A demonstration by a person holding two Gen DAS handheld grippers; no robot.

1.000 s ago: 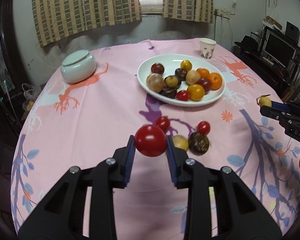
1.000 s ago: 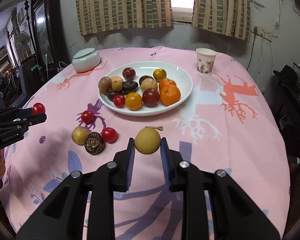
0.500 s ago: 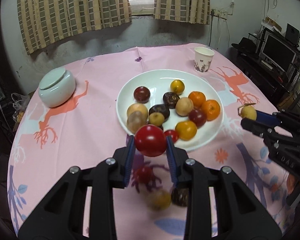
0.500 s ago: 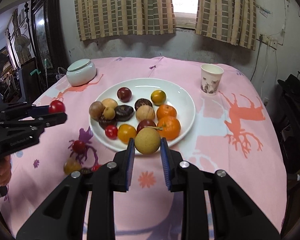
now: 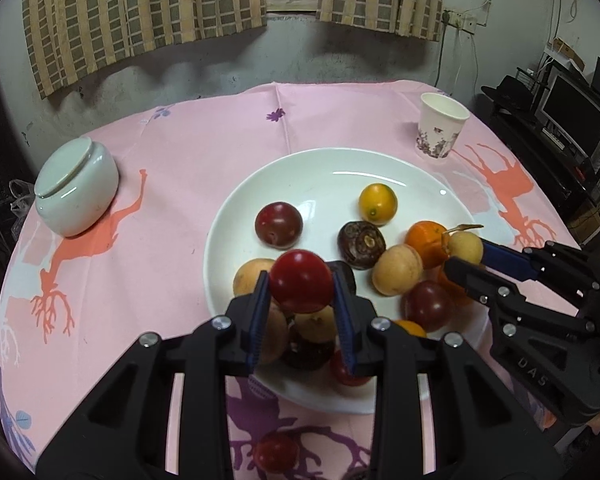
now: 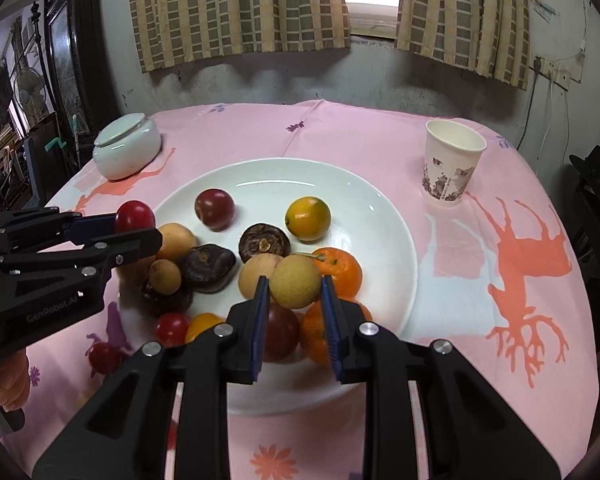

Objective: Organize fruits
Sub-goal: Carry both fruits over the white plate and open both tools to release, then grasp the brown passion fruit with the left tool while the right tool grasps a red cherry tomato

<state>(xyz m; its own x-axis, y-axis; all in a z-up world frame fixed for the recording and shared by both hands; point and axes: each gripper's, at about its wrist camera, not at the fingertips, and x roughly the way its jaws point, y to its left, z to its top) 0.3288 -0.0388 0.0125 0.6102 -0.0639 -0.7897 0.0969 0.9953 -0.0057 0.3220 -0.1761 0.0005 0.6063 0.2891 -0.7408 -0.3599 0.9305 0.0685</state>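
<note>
A white plate (image 5: 324, 172) (image 6: 388, 224) on the pink tablecloth holds several fruits: oranges, plums, dark chestnuts, tan longans. My left gripper (image 5: 300, 280) is shut on a red tomato (image 5: 301, 280), hanging over the plate's near left part. In the right wrist view the same tomato (image 6: 134, 217) shows at the left, over the plate's left rim. My right gripper (image 6: 295, 286) is shut on a tan longan (image 6: 295, 286) with a stem, above the fruits at the plate's near side. In the left wrist view that longan (image 5: 465, 247) hovers by the orange.
A paper cup (image 6: 452, 168) stands behind the plate on the right, and a white lidded jar (image 5: 76, 188) on the left. A loose tomato (image 5: 276, 451) lies on the cloth before the plate. A person's hand (image 6: 10, 376) grips the left tool.
Both grippers have moved forward over the table with their fruits, from above the loose fruits to over the plate, which now looks much closer.
</note>
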